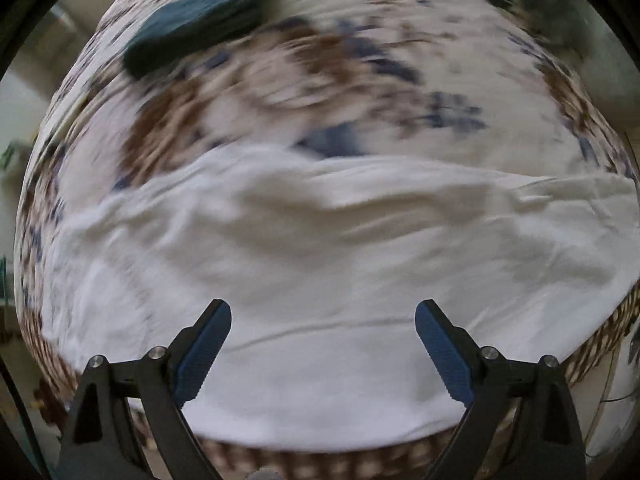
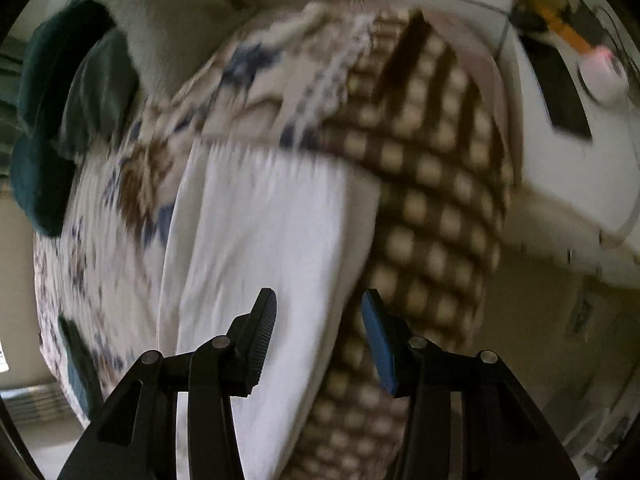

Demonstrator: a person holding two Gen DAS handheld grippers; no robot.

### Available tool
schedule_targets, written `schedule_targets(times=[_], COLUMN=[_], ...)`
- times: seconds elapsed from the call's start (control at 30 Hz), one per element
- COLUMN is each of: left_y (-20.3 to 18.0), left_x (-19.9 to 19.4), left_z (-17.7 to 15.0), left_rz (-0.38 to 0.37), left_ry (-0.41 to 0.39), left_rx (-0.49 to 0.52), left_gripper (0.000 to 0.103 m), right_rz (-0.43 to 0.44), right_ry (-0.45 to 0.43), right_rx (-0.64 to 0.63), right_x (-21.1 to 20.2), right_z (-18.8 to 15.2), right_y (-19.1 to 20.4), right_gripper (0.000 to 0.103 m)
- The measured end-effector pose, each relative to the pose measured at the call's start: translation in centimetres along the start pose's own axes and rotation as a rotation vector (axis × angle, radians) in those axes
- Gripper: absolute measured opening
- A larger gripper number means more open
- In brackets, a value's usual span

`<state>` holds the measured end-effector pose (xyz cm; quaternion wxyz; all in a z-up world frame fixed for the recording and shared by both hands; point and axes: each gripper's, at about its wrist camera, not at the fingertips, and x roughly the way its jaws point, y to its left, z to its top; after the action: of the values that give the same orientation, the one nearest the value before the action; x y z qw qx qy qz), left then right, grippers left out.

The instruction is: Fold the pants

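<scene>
Both claws hang empty above the bed: the left claw (image 1: 323, 316) has its jaws spread wide over the middle of the white pants (image 1: 320, 264), and the right claw (image 2: 318, 304) is parted more narrowly, poised above the garment's edge where it meets the checked brown border (image 2: 432, 208) of the patterned blanket (image 1: 320, 60). The pants lie spread on that blanket, running across the left view and lengthwise in the right one, with what looks like a gathered waistband (image 2: 272, 156) at the far end. Both views are blurred, so seams and hems are hard to make out. A dark teal cloth (image 1: 200, 20) sits further back, well apart from the garment. I judge the pants to be light, thin and limp: they will drape and sag rather than hold a shape, and a single layer could slip free or bunch. Taking hold at thicker parts, the waistband or a hem corner, one claw at each end, should give the surest pinch for a clean fold.
</scene>
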<state>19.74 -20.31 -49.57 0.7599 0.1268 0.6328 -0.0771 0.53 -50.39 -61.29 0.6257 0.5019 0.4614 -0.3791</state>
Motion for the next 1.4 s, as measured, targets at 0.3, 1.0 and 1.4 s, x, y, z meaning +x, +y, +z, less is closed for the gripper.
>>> schedule_targets(times=[0.3,1.0,1.4], left_y=[-7.5,-0.2,17.0], left_x=[0.5,-0.7,3.1], left_z=[1.6,1.4,2.1], left_rz=[0.002,0.079,0.276], left_ry=[0.012,0.034,0.084], left_rx=[0.091,-0.04,-0.305], left_gripper=[0.094,0.094,0.094], right_rz=[-0.058,-0.1,0.315], right_ry=[0.02,0.164,0.912], right_rx=[-0.074,-0.37,-0.861], right_x=[4.0,0.0,11.4], right_z=[4.9,1.1,-26.2], right_y=[-0.1,6.3,34.1], right_gripper=[0.009,0.057,0.057])
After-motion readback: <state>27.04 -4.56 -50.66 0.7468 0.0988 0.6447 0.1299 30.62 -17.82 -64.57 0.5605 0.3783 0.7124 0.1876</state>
